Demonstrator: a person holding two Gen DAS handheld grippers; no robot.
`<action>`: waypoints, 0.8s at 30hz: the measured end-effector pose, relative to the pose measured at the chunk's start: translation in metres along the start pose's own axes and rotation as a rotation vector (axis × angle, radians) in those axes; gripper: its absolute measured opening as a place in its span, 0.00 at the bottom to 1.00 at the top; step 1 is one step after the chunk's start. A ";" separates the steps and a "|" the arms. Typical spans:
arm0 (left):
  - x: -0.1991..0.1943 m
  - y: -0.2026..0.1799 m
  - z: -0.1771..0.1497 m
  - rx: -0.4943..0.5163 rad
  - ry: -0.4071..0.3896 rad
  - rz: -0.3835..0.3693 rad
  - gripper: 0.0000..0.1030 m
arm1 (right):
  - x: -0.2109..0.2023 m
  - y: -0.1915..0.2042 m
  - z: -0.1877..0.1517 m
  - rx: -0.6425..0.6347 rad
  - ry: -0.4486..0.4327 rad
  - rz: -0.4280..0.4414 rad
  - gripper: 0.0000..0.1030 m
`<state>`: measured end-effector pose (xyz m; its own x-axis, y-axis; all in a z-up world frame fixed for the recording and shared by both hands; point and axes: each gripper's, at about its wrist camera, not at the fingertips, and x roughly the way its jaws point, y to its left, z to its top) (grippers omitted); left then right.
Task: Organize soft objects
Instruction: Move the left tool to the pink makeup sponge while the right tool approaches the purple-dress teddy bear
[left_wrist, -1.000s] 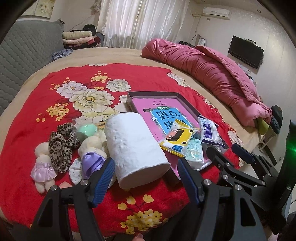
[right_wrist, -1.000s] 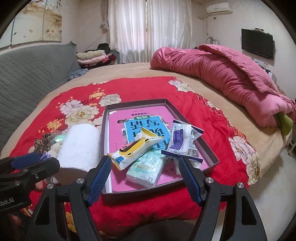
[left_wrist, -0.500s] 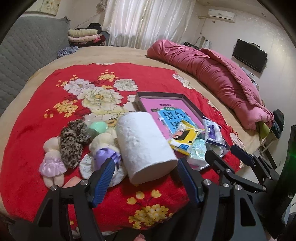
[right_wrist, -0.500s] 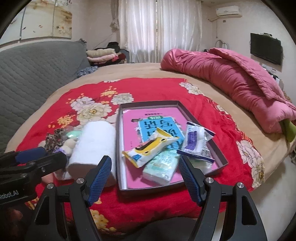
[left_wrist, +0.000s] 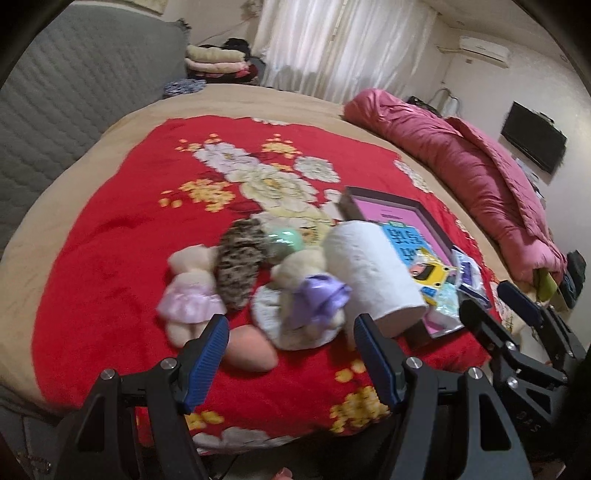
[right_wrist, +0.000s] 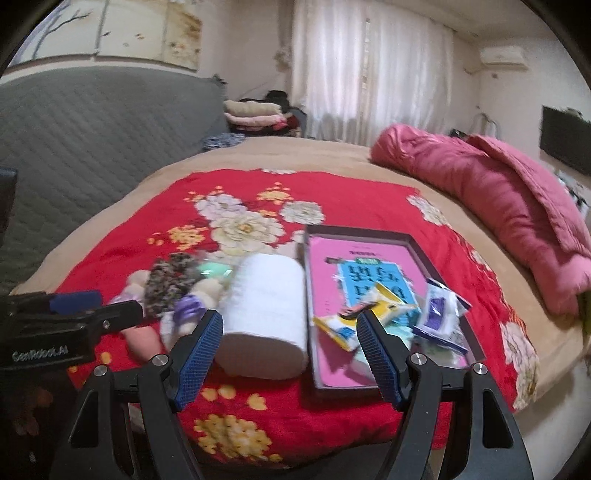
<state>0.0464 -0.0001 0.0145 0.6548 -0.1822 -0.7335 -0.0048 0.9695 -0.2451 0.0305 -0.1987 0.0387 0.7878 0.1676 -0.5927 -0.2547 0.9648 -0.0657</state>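
On the red floral blanket (left_wrist: 110, 258) lie a white paper roll (left_wrist: 373, 273), a plush doll in a pink dress (left_wrist: 188, 291), a leopard scrunchie (left_wrist: 240, 266), a green ball (left_wrist: 284, 240), a plush in a purple dress (left_wrist: 314, 291) on a white pad, and a pink sponge (left_wrist: 249, 350). My left gripper (left_wrist: 290, 332) hovers open just short of the purple plush, holding nothing. My right gripper (right_wrist: 290, 325) is open and empty in front of the paper roll (right_wrist: 266, 310), beside the dark tray (right_wrist: 358, 236). The tray holds a book, a yellow packet (right_wrist: 369, 314) and a purple packet (right_wrist: 439, 317).
A rolled pink quilt (right_wrist: 498, 199) lies along the bed's right side. A grey quilted headboard (right_wrist: 92, 122) stands at the left, and folded clothes (right_wrist: 255, 114) are stacked at the back. The bed's near edge runs just under both grippers.
Both grippers have swung left along the bed's near edge. The left one now faces the plush toys instead of the roll, and the right one faces the roll instead of the tray.
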 end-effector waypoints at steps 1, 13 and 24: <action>-0.001 0.005 -0.001 -0.007 0.003 0.005 0.68 | -0.001 0.004 0.001 -0.015 -0.004 0.008 0.74; 0.012 0.034 -0.022 -0.064 0.106 0.018 0.68 | -0.008 0.044 -0.001 -0.135 -0.010 0.092 0.74; 0.050 0.047 -0.032 -0.196 0.215 -0.010 0.67 | 0.008 0.043 -0.007 -0.122 0.035 0.116 0.74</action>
<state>0.0543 0.0309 -0.0542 0.4806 -0.2427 -0.8427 -0.1584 0.9211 -0.3557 0.0214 -0.1577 0.0254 0.7298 0.2674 -0.6292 -0.4105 0.9074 -0.0905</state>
